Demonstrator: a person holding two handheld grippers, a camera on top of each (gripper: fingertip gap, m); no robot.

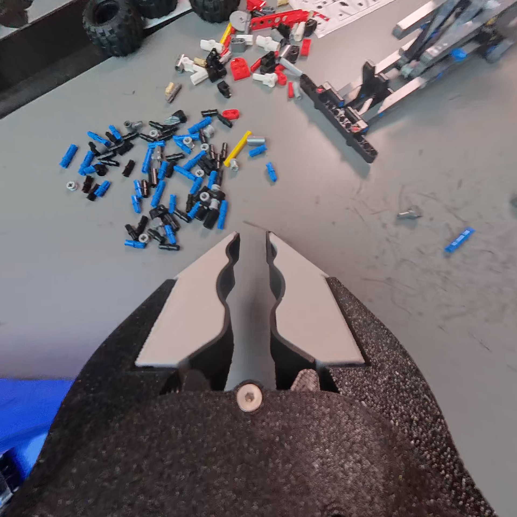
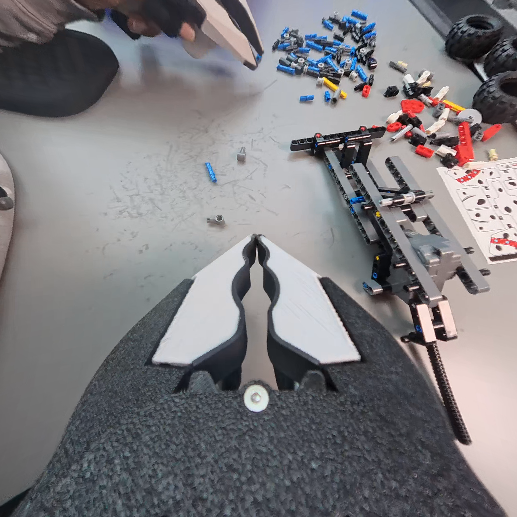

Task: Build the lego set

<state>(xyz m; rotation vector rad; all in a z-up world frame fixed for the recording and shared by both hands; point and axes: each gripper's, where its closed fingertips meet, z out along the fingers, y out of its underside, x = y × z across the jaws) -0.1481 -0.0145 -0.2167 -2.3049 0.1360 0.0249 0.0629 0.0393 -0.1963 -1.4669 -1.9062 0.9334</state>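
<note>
My left gripper (image 1: 253, 233) hangs over the grey table (image 1: 321, 195) with its jaws a narrow gap apart, and bare tabletop shows between them. In the right wrist view it appears at the upper left with a blue speck at its tips; I cannot tell whether that is a part.

My right gripper (image 2: 256, 236) has its tips pressed together on nothing.

The half-built chassis (image 2: 391, 223) lies at the right of the right wrist view, a black threaded rod sticking out of its near end. The pile of blue and black pins (image 1: 167, 173) is spread just beyond my left fingers, and a red, white and black parts pile (image 1: 251, 56) sits further up the frame.

Black tyres (image 1: 113, 28) line the top left edge. A printed sheet (image 2: 486, 207) lies beside the chassis.

A loose blue pin (image 2: 211, 172), a grey connector (image 2: 216, 220) and a small grey piece (image 2: 241, 154) sit apart on the scratched patch ahead of my right gripper.
</note>
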